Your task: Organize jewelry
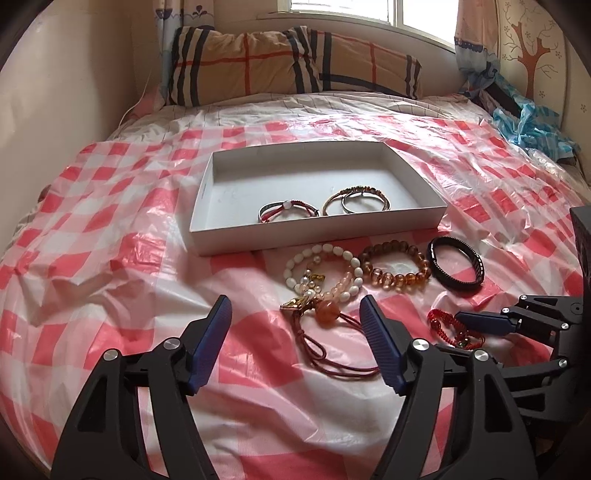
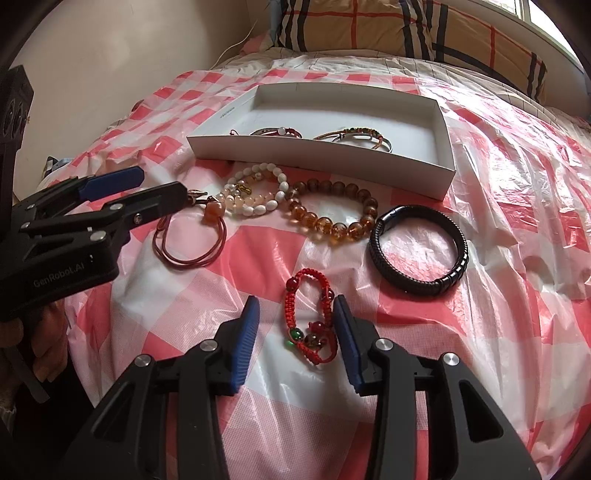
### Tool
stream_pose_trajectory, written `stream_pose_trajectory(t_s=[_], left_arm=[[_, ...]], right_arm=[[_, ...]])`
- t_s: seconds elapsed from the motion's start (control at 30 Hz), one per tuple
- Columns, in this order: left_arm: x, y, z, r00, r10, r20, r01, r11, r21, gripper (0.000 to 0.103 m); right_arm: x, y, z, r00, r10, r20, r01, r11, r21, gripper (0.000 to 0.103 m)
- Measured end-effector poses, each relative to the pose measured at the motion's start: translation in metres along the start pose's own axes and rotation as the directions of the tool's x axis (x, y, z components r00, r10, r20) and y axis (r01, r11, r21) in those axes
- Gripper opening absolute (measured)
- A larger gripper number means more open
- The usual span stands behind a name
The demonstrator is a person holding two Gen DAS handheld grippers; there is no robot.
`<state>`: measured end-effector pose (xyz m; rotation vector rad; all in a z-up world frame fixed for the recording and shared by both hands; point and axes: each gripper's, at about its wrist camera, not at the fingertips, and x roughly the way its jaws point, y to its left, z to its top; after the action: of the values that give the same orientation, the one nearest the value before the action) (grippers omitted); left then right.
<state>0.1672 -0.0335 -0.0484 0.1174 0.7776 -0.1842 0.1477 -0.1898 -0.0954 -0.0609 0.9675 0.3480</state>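
Observation:
A white shallow box [image 1: 207,206] [image 2: 441,122] lies on the bed and holds several bangles [image 1: 354,199] [image 2: 351,138]. In front of it lie a white bead bracelet [image 1: 325,269] [image 2: 255,192], an amber bead bracelet [image 1: 395,266] [image 2: 332,218], a black bracelet [image 1: 456,267] [image 2: 421,247], a cord necklace with an orange bead [image 1: 325,332] [image 2: 192,236] and a red woven bracelet [image 1: 450,326] [image 2: 310,317]. My left gripper [image 1: 295,314] [image 2: 159,181] is open above the cord necklace. My right gripper [image 2: 297,314] [image 1: 461,317] is open with its fingers on either side of the red woven bracelet.
A red and white checked plastic sheet [image 1: 110,221] [image 2: 517,221] covers the bed. A plaid pillow [image 1: 288,62] [image 2: 406,29] lies at the head under the window. Blue crumpled plastic [image 1: 532,125] lies at the far right by the wall.

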Motion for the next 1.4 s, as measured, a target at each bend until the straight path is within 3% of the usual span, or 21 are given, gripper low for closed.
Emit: stream_pose_trajectory(t_s=[0.23,0.5,0.53,0.63,0.73,0.83,1.0,1.13,1.27,1.4], left_arm=[[0.004,-0.013,-0.002,1.0,-0.01,-0.018,0.011,0.998,0.063,0.078],[0.03,0.003,-0.005,0.992,-0.005,-0.128,0.004,1.0,-0.009,0.076],[0.034,0.005,-0.007,0.989,-0.005,-0.146,0.003,1.0,-0.014,0.064],[0.038,0.006,-0.011,0.987,-0.004,-0.161,0.004,1.0,-0.002,0.039],[0.034,0.002,-0.013,0.989,0.025,-0.149,-0.021,0.999,0.028,0.023],[0.027,0.007,-0.011,0.99,0.011,-0.141,-0.011,1.0,0.003,0.011],[0.013,0.013,-0.013,0.993,-0.021,-0.118,0.017,0.999,-0.039,0.004],[0.01,0.013,-0.014,0.993,-0.03,-0.115,0.026,0.999,-0.039,0.004],[0.007,0.014,-0.014,0.993,-0.041,-0.109,0.037,0.998,-0.041,0.003],[-0.003,0.019,-0.013,0.996,-0.062,-0.067,0.058,0.996,-0.069,0.003]], right_arm=[[0.001,-0.002,-0.001,1.0,0.004,-0.004,-0.004,1.0,0.005,0.041],[0.002,-0.002,-0.001,1.0,0.007,-0.009,-0.007,1.0,0.005,0.041],[0.003,-0.001,-0.001,1.0,0.007,-0.01,-0.007,1.0,0.003,0.041],[0.003,0.002,-0.001,1.0,0.024,-0.016,-0.025,1.0,-0.008,0.037],[0.002,0.002,-0.001,0.997,0.067,-0.024,-0.067,0.998,-0.004,0.022],[0.001,0.001,-0.002,0.996,0.087,-0.024,-0.087,0.996,0.011,0.02],[0.004,-0.001,-0.001,0.996,0.089,-0.027,-0.088,0.996,0.033,0.022],[0.004,0.002,-0.001,0.997,0.074,-0.023,-0.074,0.997,0.019,0.022],[0.002,0.0,0.0,0.995,0.101,-0.017,-0.1,0.994,0.042,0.018],[-0.007,-0.01,0.001,0.986,0.167,0.025,-0.169,0.98,0.105,0.005]])
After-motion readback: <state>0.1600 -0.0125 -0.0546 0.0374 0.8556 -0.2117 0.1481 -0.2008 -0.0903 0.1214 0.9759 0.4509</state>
